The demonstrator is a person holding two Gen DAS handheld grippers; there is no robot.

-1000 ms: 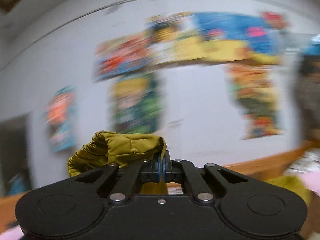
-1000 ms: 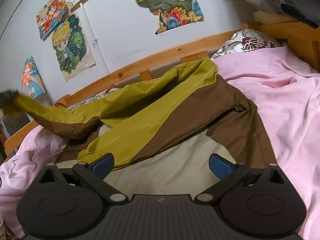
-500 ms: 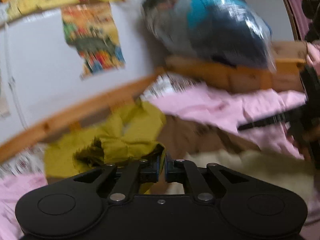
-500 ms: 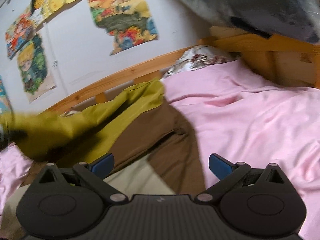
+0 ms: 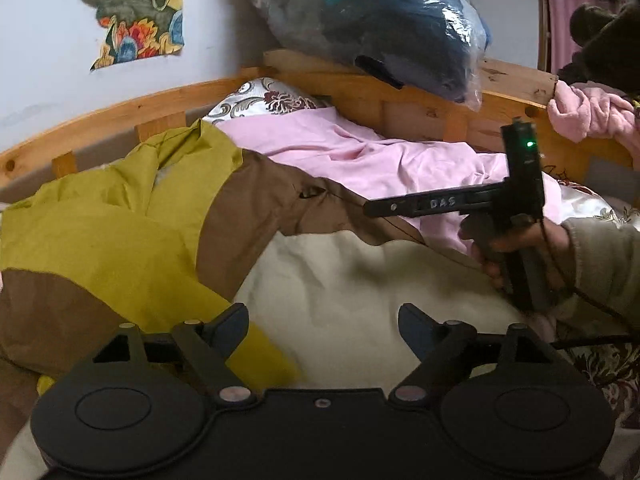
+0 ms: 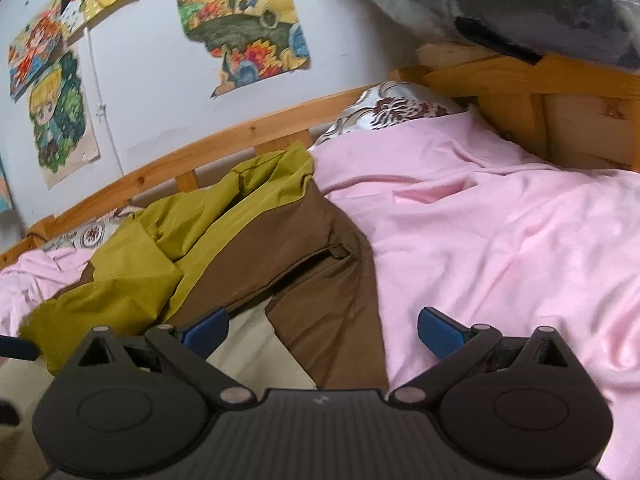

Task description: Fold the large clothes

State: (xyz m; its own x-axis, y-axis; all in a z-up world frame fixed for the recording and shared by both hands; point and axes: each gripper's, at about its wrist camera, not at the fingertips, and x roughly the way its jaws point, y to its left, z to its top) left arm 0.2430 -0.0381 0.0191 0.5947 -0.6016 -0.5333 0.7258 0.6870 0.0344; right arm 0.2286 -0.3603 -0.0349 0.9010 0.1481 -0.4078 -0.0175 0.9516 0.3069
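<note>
While left view shows hand (image 5: 520, 248), right view posters (image 6: 60, 112)

My left gripper (image 5: 322, 330) is matte black plastic — two broad rounded lobes, each with a shallow round disc pressed into its top. Angled black link arms run forward from silver rivets, and one small screw sits on the centre line. Its fingers (image 5: 228, 326) end in dark blue pads. My right gripper (image 6: 322, 330) has the same build, with a finely ribbed centre plate bearing a small pale mark, and brighter blue pads. Seen from the side, its black body (image 5: 452, 203) carries the scratched letters "DAS" and a green light on an upright post. My right hand (image 5: 532, 248) wears a grey-olive sleeve (image 5: 600, 260) — a thin dark cable trails past it.
</note>
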